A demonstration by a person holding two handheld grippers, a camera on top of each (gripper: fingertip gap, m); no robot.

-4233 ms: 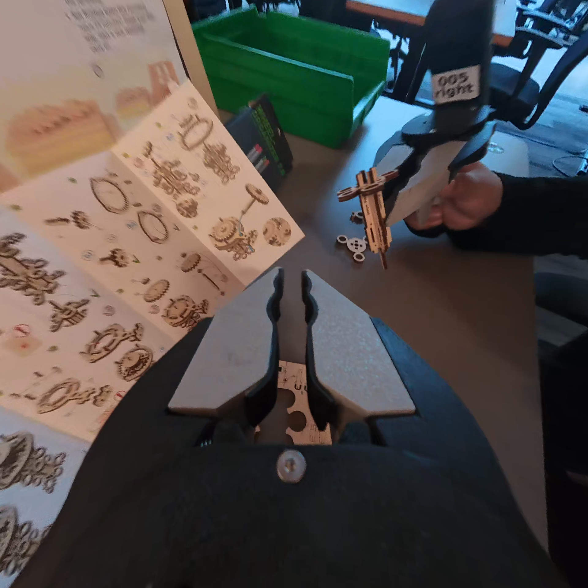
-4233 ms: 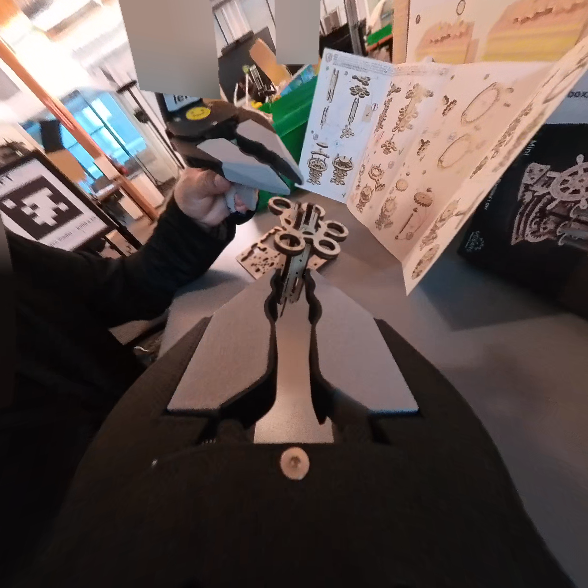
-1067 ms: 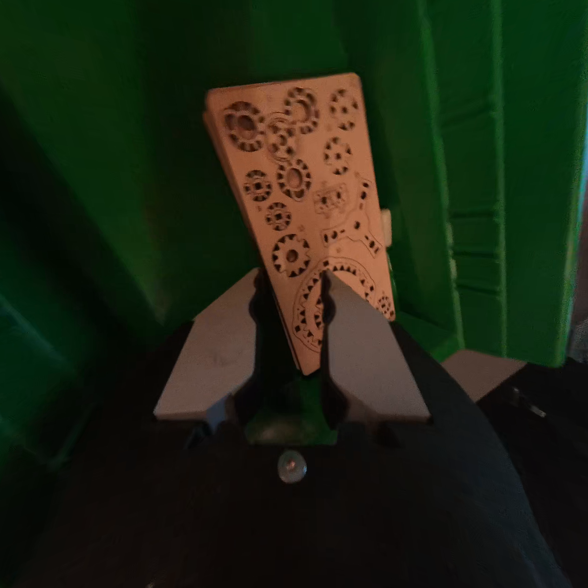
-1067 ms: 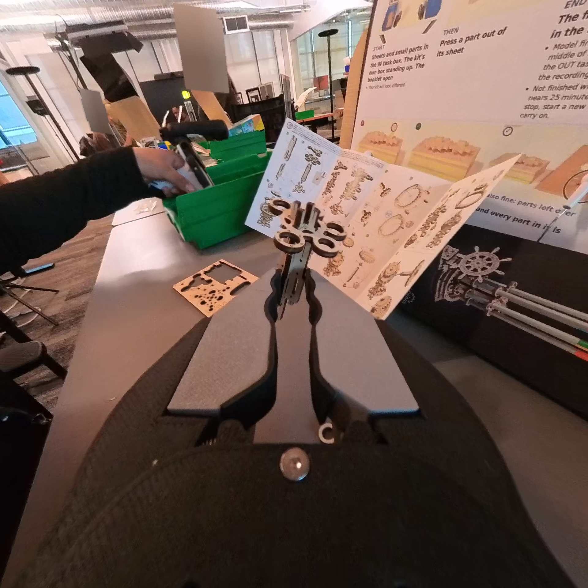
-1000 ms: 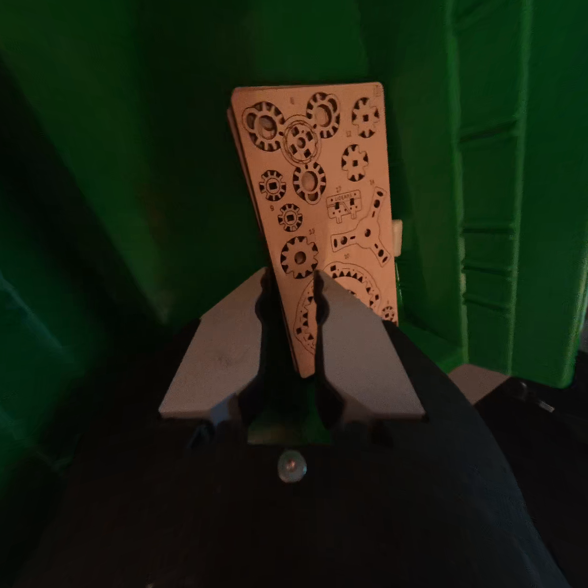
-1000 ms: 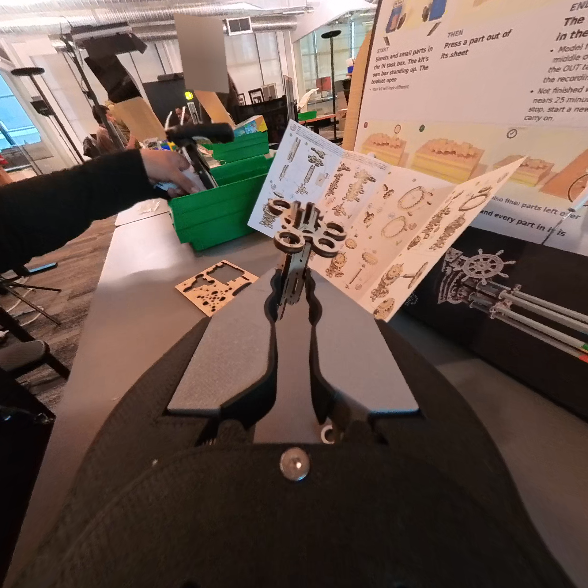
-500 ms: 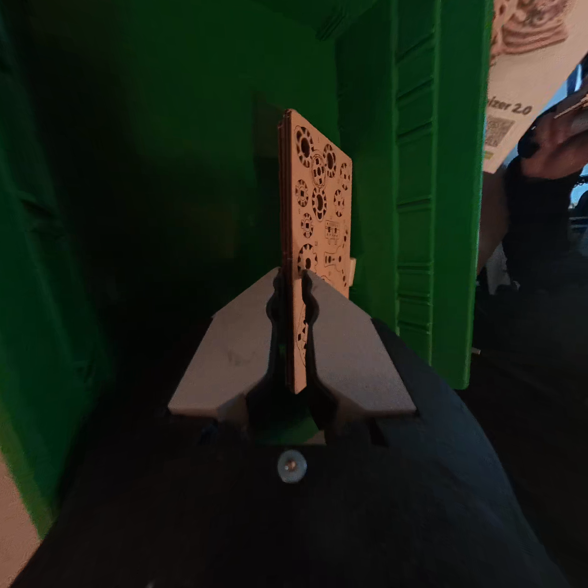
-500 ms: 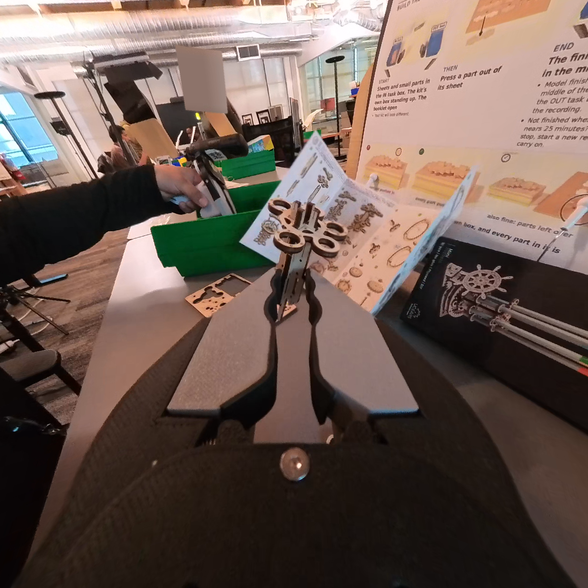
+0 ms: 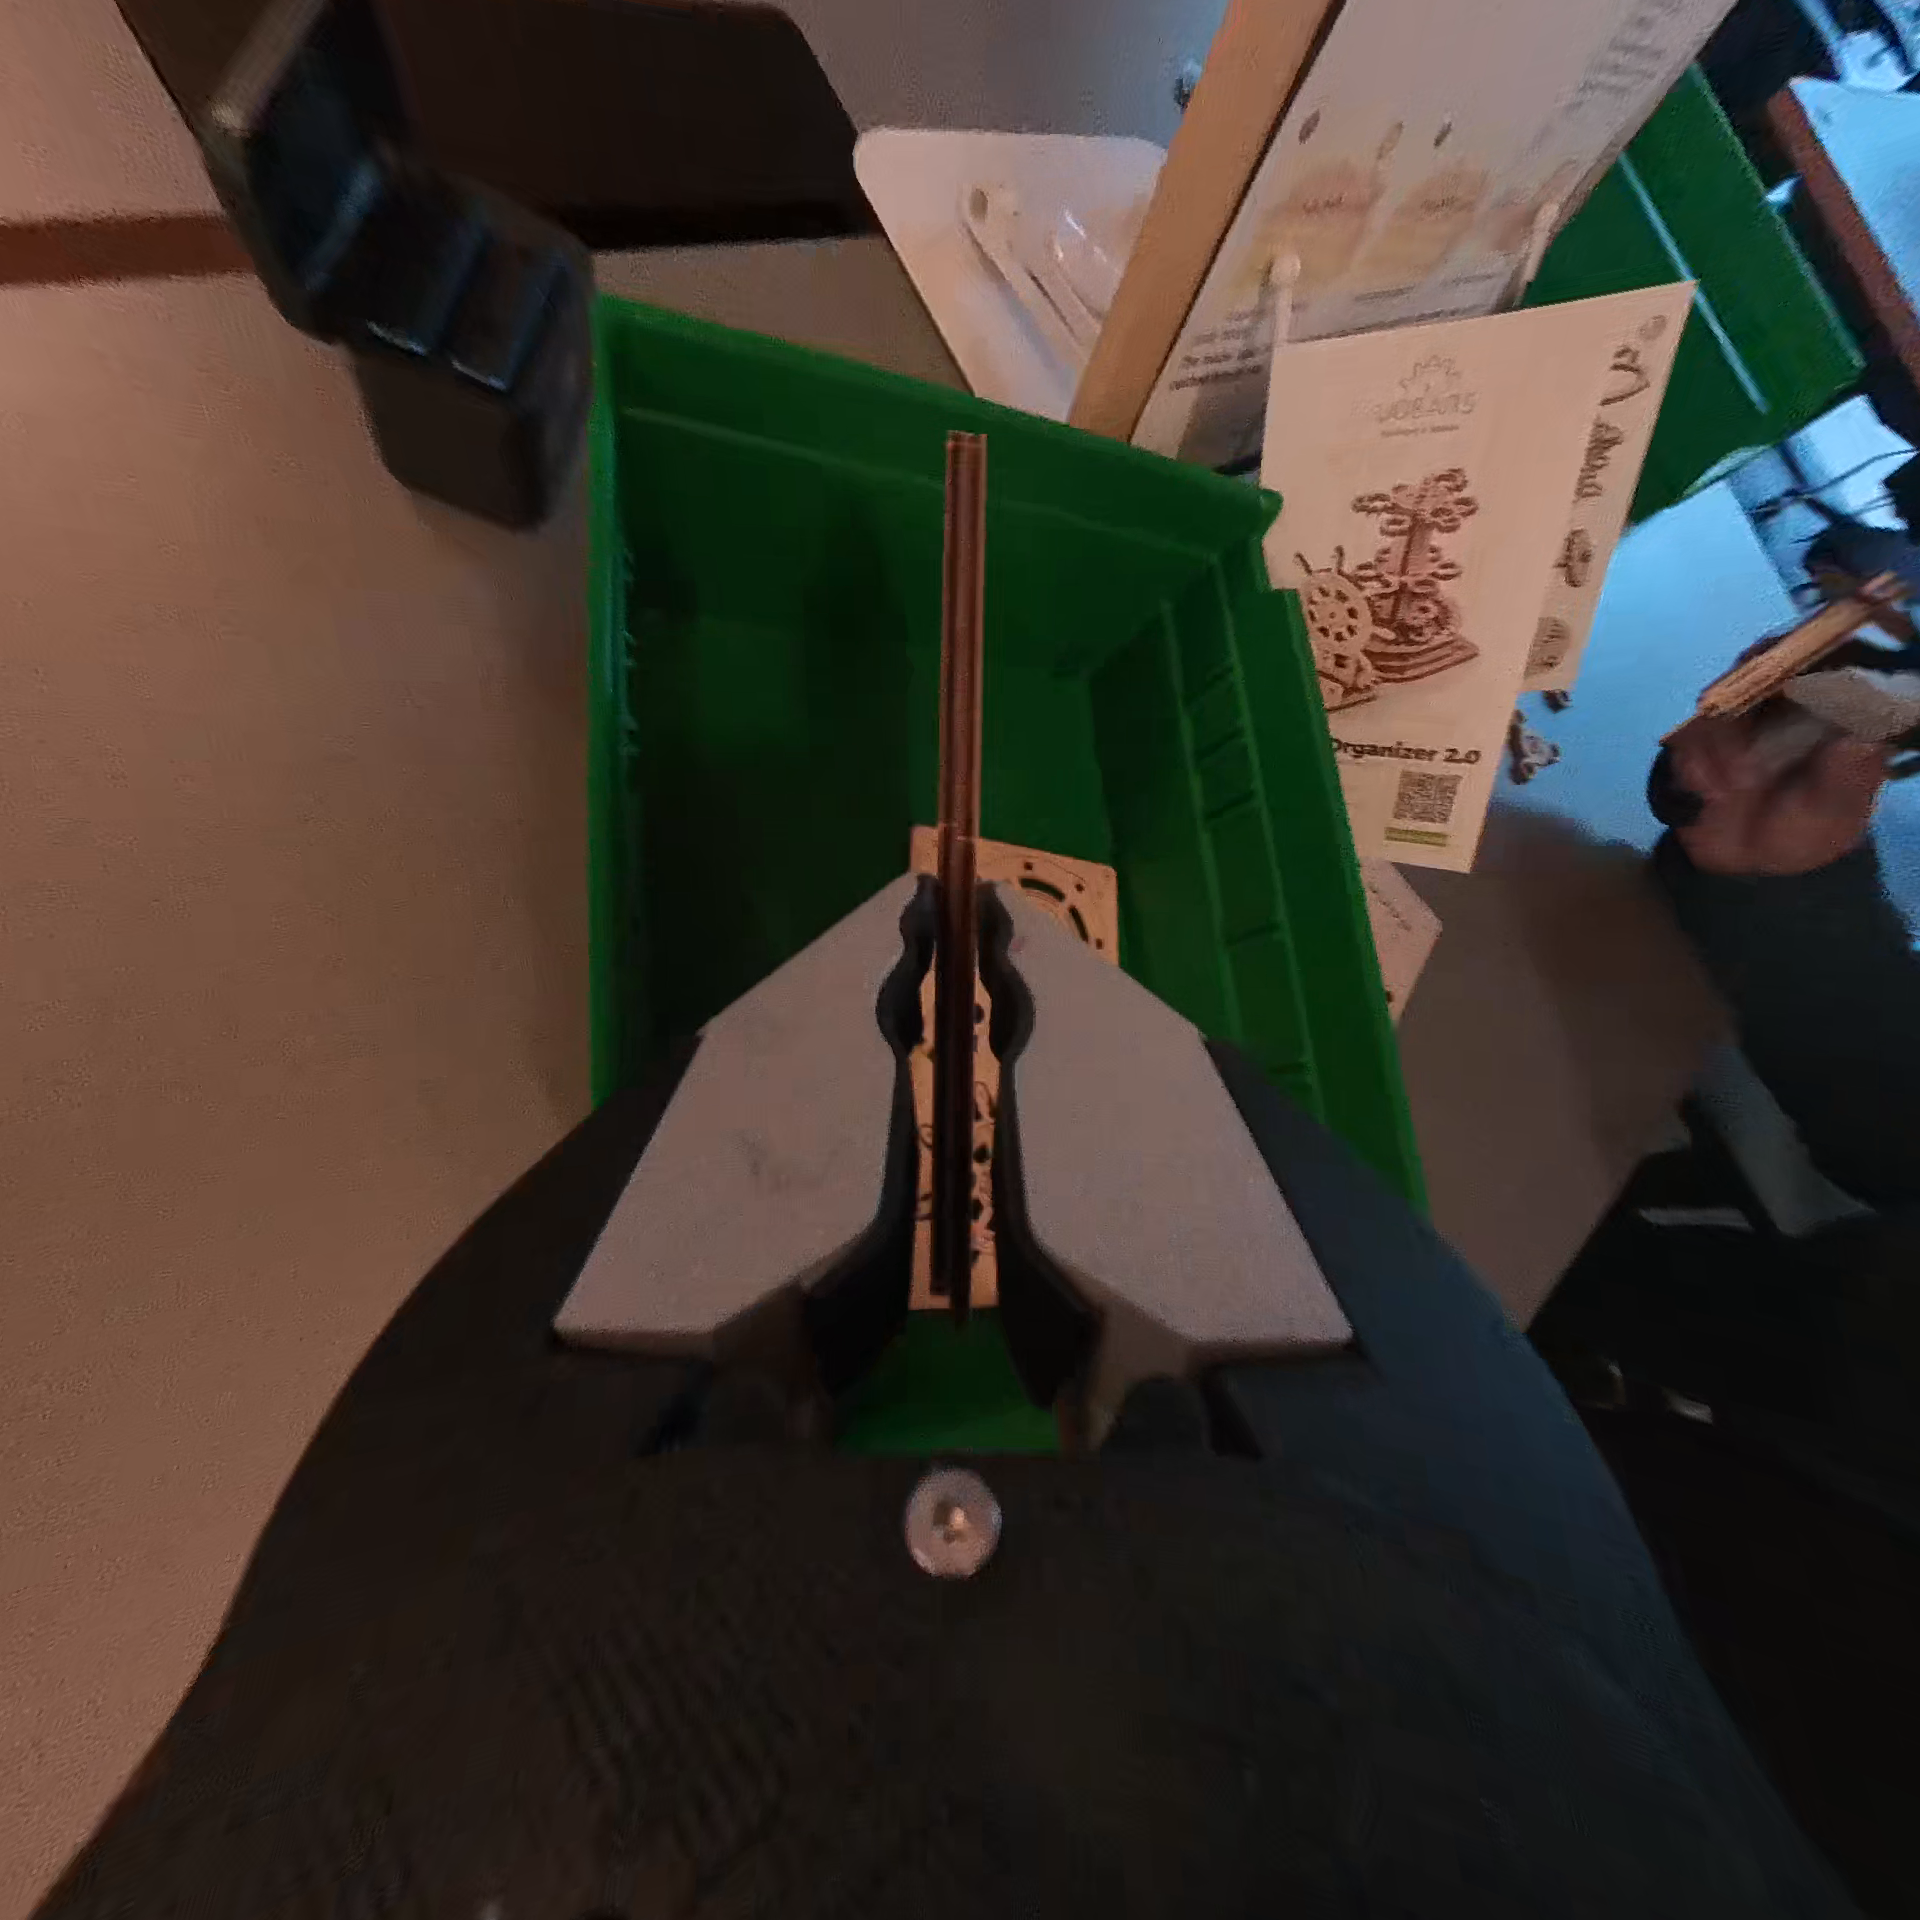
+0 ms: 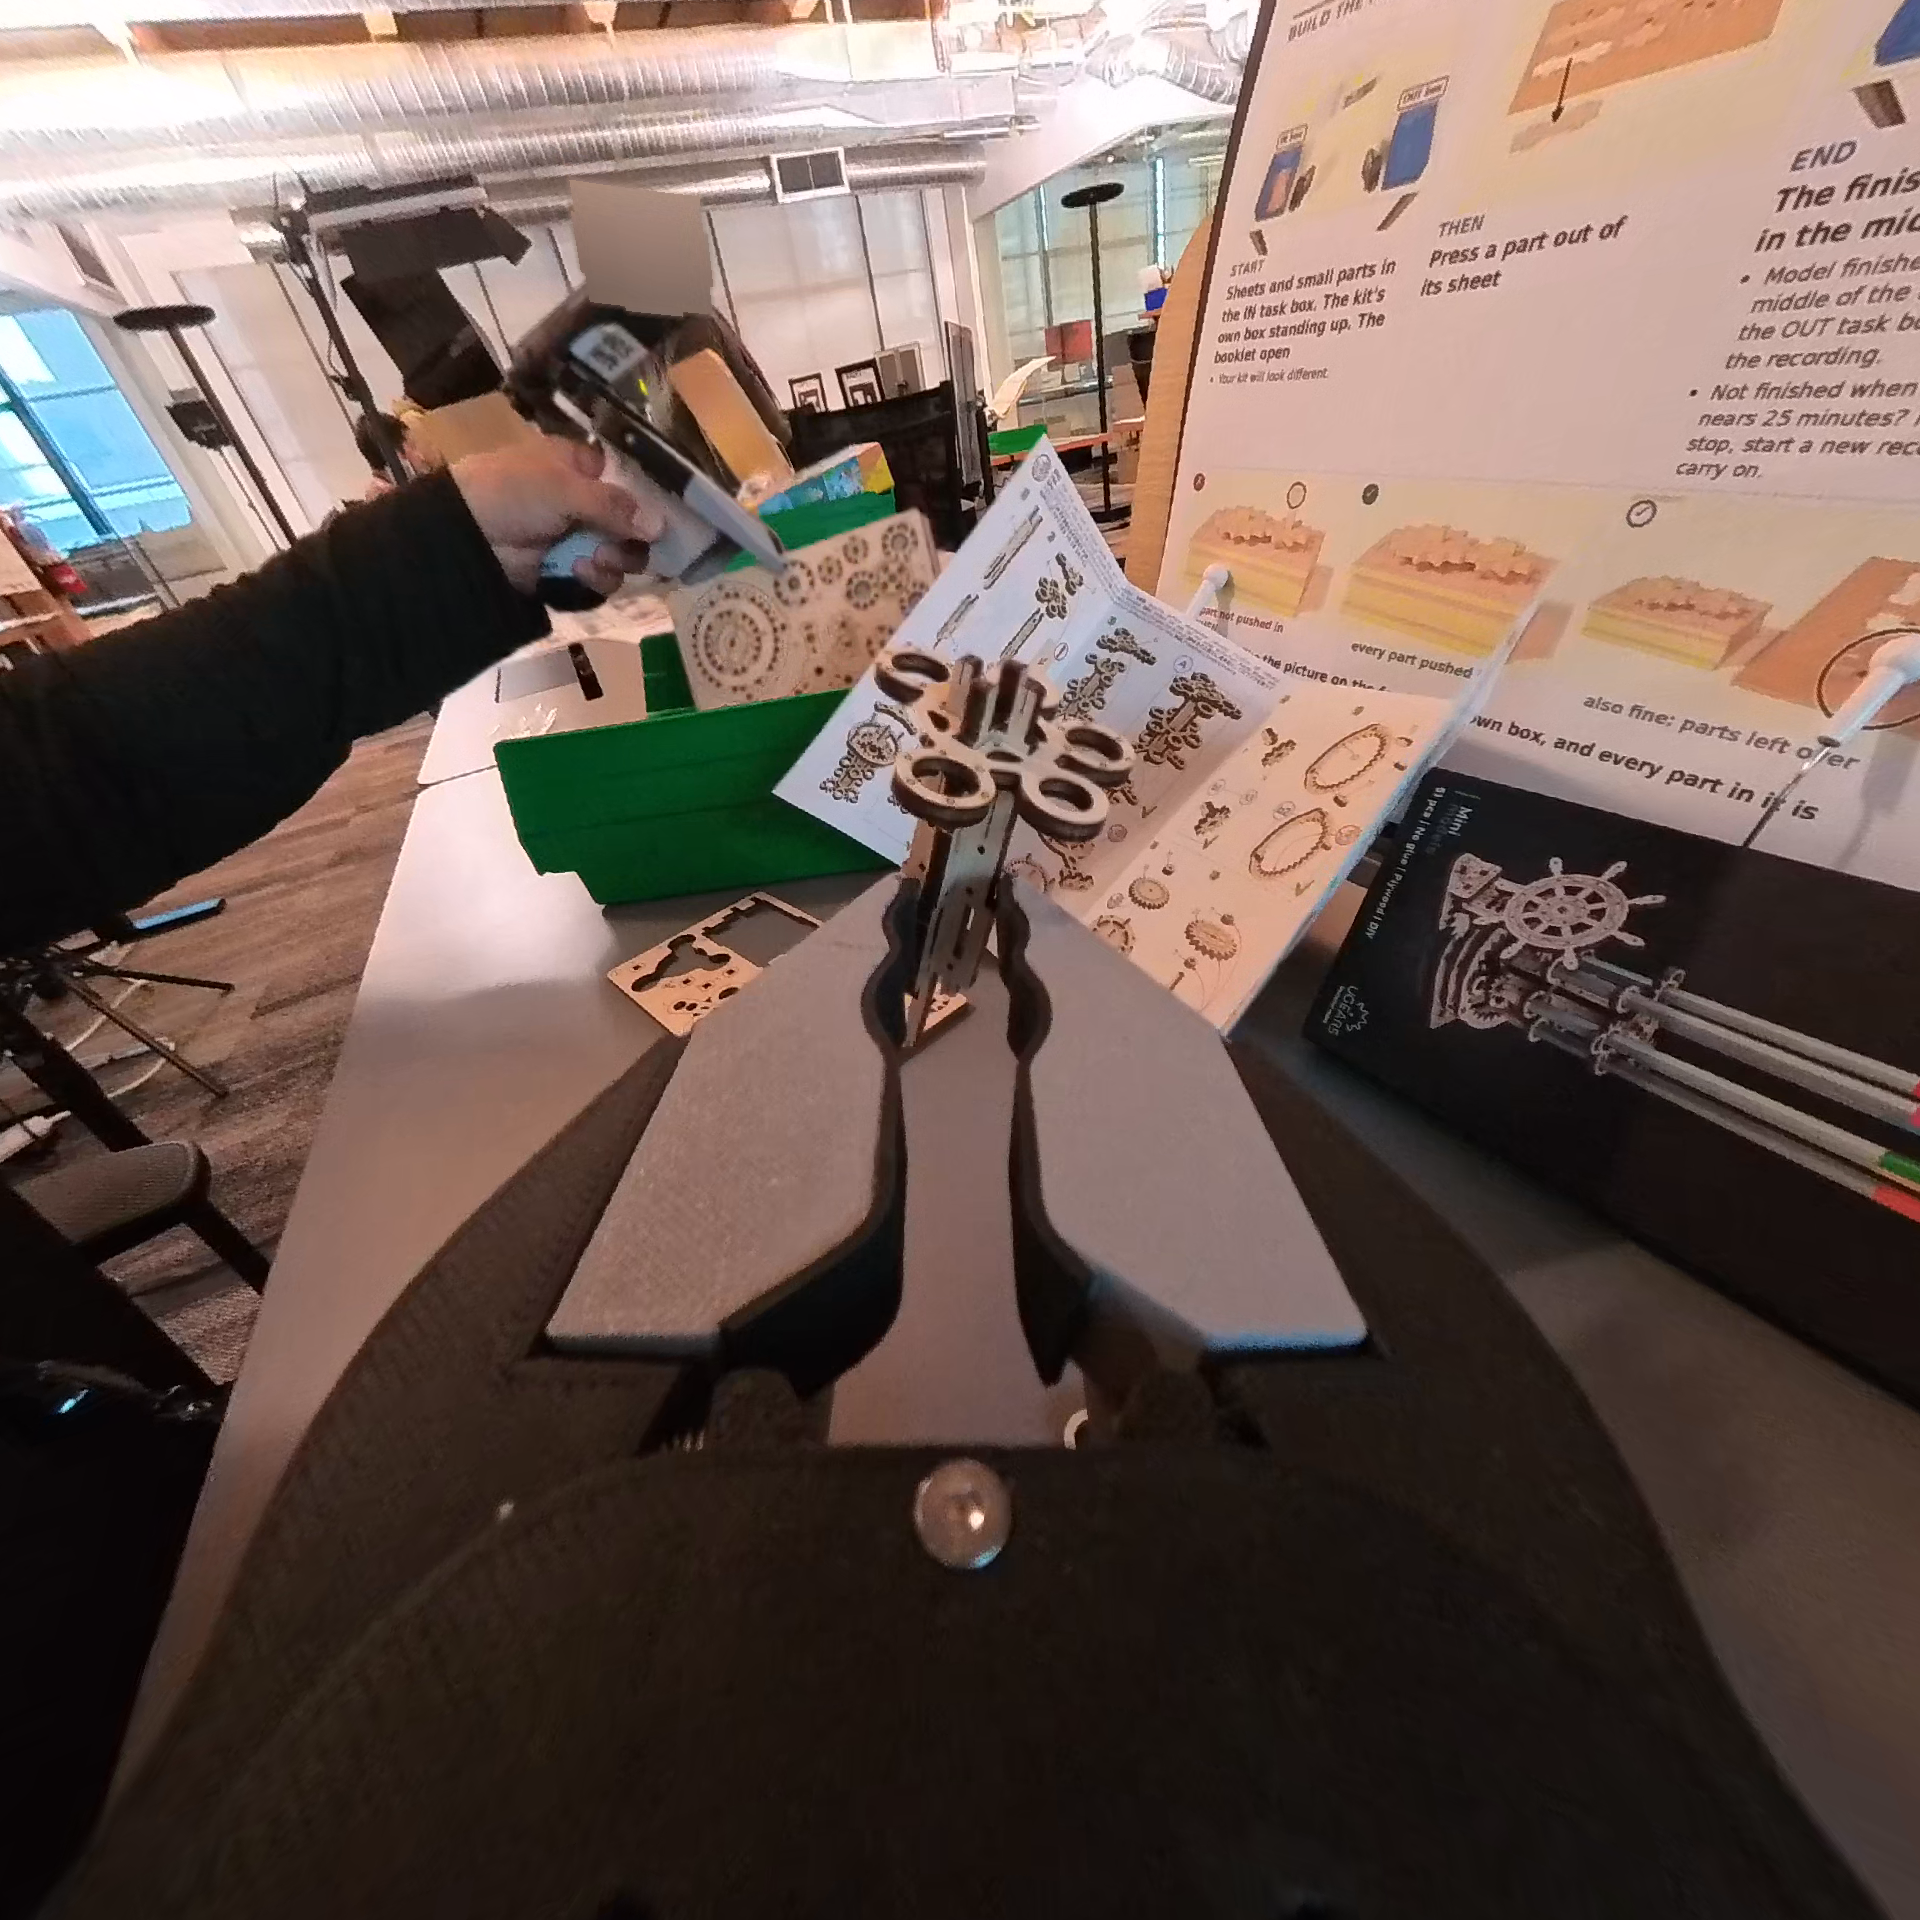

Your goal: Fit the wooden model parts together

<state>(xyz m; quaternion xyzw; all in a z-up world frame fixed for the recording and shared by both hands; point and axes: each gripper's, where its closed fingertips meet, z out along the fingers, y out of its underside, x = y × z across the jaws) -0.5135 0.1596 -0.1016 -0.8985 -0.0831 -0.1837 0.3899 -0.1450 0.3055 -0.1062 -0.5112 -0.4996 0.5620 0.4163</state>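
Note:
My left gripper (image 9: 958,904) is shut on two thin wooden part sheets (image 9: 961,665), seen edge-on and held upright above the green bin (image 9: 1236,644). In the right wrist view the same sheets (image 10: 790,634) hang from that gripper (image 10: 774,556) over the bin (image 10: 675,790). Another sheet (image 9: 1060,894) lies on the bin's floor. My right gripper (image 10: 951,899) is shut on a wooden assembly (image 10: 997,748), a slotted stem topped with ringed clover plates, held above the table.
An emptied sheet frame (image 10: 707,961) lies on the grey table (image 10: 468,1039). The open booklet (image 10: 1143,748) leans beside the bin. A black kit box (image 10: 1610,987) and a poster board (image 10: 1558,416) stand at the right. A black device (image 9: 416,301) sits beyond the bin. The gap from one gripper's tips to the other's is roughly 40 centimeters.
My left gripper has lifted the sheets from deep inside the green bin to above its rim and turned them edge-on. The right gripper keeps its hold on the assembly.

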